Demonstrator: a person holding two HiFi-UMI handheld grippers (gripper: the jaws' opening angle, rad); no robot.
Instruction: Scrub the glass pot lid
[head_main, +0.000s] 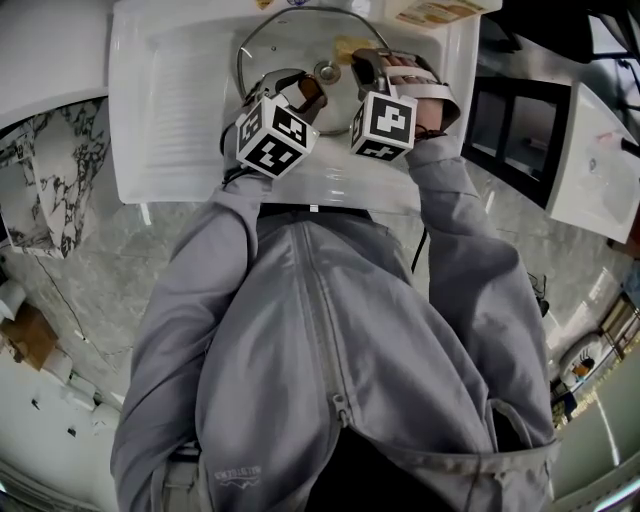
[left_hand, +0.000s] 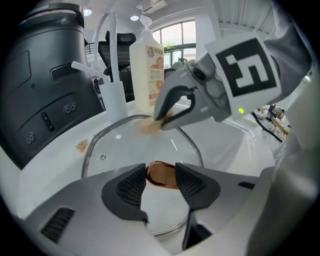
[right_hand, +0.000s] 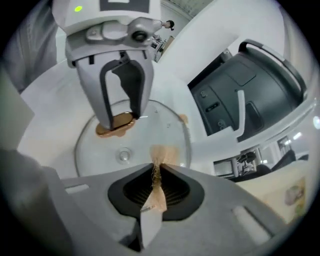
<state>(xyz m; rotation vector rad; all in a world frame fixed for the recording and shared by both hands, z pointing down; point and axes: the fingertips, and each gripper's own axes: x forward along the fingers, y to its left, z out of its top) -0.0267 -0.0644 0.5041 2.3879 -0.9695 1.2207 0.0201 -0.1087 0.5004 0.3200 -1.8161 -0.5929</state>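
Both grippers pitch steeply down into the white sink (head_main: 180, 100). Left gripper (left_hand: 161, 182) pads clamp the copper-brown handle (left_hand: 161, 175) of the glass pot lid (left_hand: 125, 147), which lies flat below and ahead of both fingertips. Right gripper (right_hand: 156, 182) pads pinch a thin tan cloth (right_hand: 155, 195), frayed end past the tips. In the head view the marker cubes cover both jaws and the lid's near half.

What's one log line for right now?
left tool: shut on lid handle | right tool: shut on scrub cloth | glass lid: in sink
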